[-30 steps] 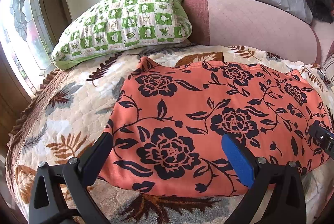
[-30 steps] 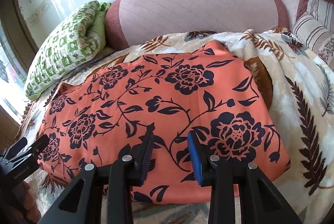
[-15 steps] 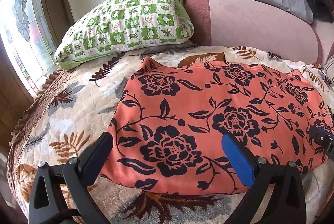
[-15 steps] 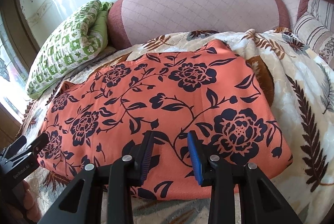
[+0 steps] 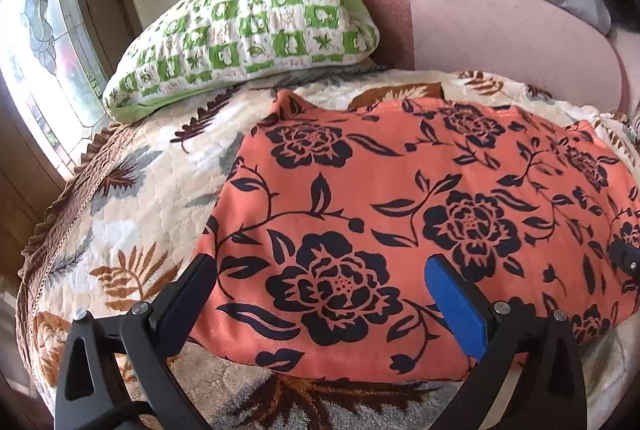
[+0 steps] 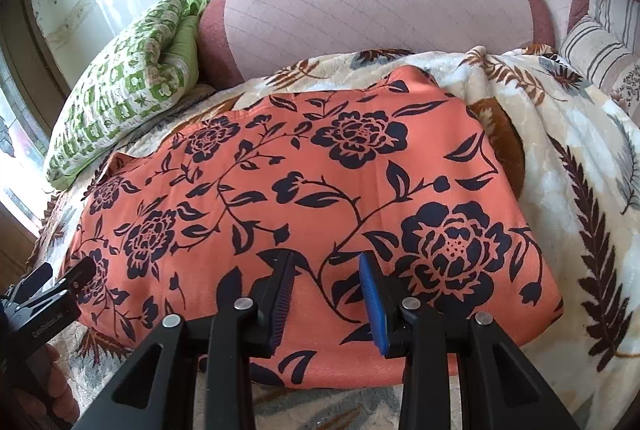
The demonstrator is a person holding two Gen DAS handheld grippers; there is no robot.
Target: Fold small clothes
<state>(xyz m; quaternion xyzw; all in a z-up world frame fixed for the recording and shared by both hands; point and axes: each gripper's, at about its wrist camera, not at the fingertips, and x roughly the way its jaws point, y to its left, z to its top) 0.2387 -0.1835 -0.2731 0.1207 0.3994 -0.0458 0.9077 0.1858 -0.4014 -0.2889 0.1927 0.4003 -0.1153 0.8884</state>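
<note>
The orange cloth with black flower print (image 5: 400,197) is lying flat on the cream leaf-pattern quilt (image 5: 132,197), with the left gripper (image 5: 320,294) spread wide and the right gripper (image 6: 326,294) partly open, both empty above its near edge. Behind it there's a green-and-white checked pillow (image 5: 256,25) beside a pink quilted cushion (image 6: 376,17).

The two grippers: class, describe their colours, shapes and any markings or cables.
The left gripper and right gripper share black triangular cut-out arms, silver rivets and flat fingers with blue pads. The right's pads are ribbed. A black cable runs under the left; pale lettering marks its body.
</note>
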